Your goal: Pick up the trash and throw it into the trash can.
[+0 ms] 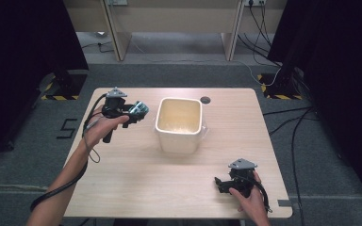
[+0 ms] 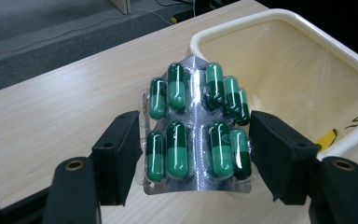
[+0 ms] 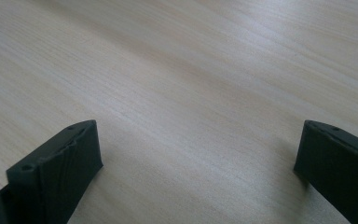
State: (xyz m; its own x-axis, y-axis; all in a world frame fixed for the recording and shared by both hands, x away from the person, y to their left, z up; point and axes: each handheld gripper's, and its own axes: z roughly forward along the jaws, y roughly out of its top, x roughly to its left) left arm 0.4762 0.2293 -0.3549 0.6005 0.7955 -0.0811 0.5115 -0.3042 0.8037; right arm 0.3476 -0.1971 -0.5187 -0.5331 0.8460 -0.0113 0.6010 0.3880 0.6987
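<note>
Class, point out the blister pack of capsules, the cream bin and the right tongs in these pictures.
blister pack (image 2: 196,135): left gripper view, central foil strip.
cream bin (image 1: 179,140): high view, front wall.
right tongs (image 3: 198,163): right gripper view, midway between open tips.

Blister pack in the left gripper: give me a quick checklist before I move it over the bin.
1. Grip: left gripper jaws press both side edges of the blister pack, which is bowed between them: ok.
2. Pack off the table: ok; it hangs in the air beside the bin.
3. Bin upright, mouth open: ok.
4. Bin contents: a clear liner and a yellow scrap at the wall; the bottom is hidden: cannot tell.
5. Path from pack to bin rim: nothing between them: ok.
6. Right gripper open, low over the table's near right, away from the bin: ok.
</note>
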